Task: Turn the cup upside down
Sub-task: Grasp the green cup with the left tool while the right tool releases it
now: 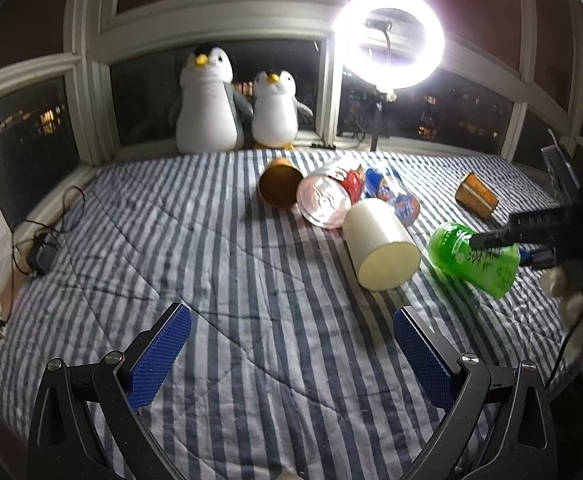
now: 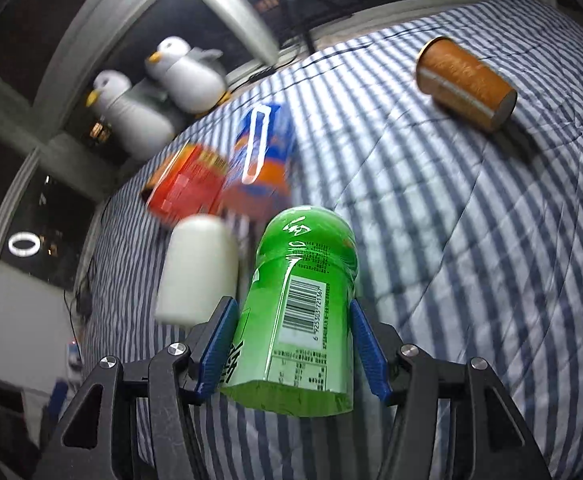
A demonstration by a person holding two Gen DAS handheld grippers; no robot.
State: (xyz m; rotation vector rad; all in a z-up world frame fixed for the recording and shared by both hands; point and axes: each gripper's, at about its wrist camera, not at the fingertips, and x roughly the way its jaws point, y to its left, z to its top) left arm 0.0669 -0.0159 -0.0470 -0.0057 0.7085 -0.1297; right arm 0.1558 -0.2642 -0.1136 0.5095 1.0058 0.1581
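Two grippers in play. Right gripper (image 2: 293,344) is clenched on the green cup (image 2: 303,300), blue pads pressing its sides near the open cut end; the closed rounded end points away toward 12 o'clock. In the left wrist view the same green cup (image 1: 475,258) sits tilted at 3 o'clock, off the bedding or barely touching; cannot tell which. Judgement: a side grip lets the wrist roll to turn it mouth-down. Left gripper (image 1: 291,344) hangs idle with jaws spread wide, nothing between them, probably kept clear.

Other cups lie on their sides: white cup (image 1: 381,244) at 1 o'clock, brown cup (image 1: 279,182) and red cup (image 1: 329,196) beyond it, orange cup (image 2: 467,82) well apart.

Surface: blue-striped quilt (image 1: 251,280), soft, so an inverted cup may rock. Room: dark windows, ring light (image 1: 389,38), two plush penguins (image 1: 235,104) on the sill.
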